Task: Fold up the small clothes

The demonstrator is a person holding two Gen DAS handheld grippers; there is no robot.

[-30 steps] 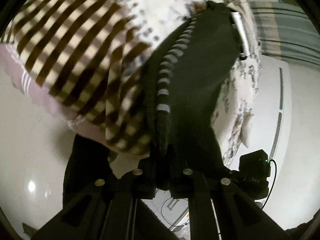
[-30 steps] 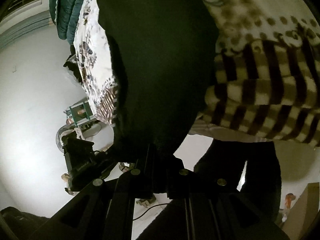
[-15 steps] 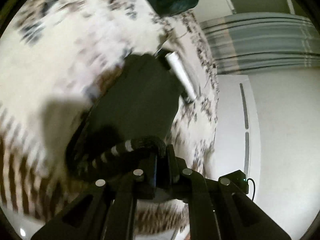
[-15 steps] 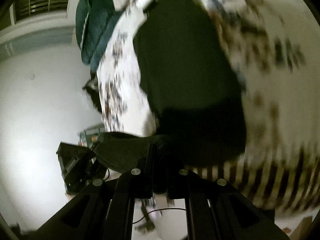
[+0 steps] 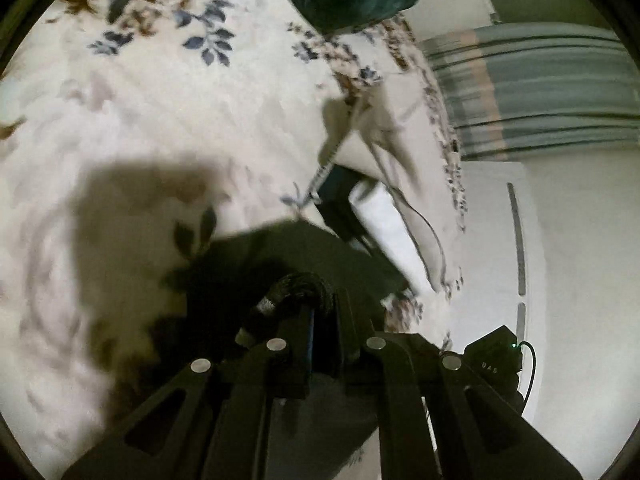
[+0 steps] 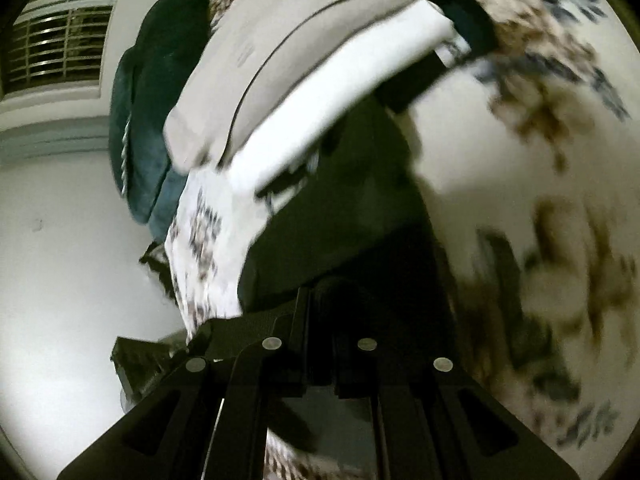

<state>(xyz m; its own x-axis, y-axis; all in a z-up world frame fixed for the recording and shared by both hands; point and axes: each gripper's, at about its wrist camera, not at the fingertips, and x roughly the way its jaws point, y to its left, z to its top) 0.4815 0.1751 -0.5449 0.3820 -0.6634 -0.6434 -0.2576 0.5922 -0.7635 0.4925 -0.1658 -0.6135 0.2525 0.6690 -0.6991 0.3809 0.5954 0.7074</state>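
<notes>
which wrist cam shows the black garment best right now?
Right wrist. The black garment fills the middle of that view, spreading from the right gripper across the floral bedspread toward the stack of folded clothes. The left wrist view shows only a smaller shadowed patch and its striped trim pinched in the left gripper.

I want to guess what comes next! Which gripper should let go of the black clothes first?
Probably the right gripper: its corner of the black garment already lies flat on the floral bedspread. The left gripper pinches a bunched striped edge, not yet smoothed.
</notes>
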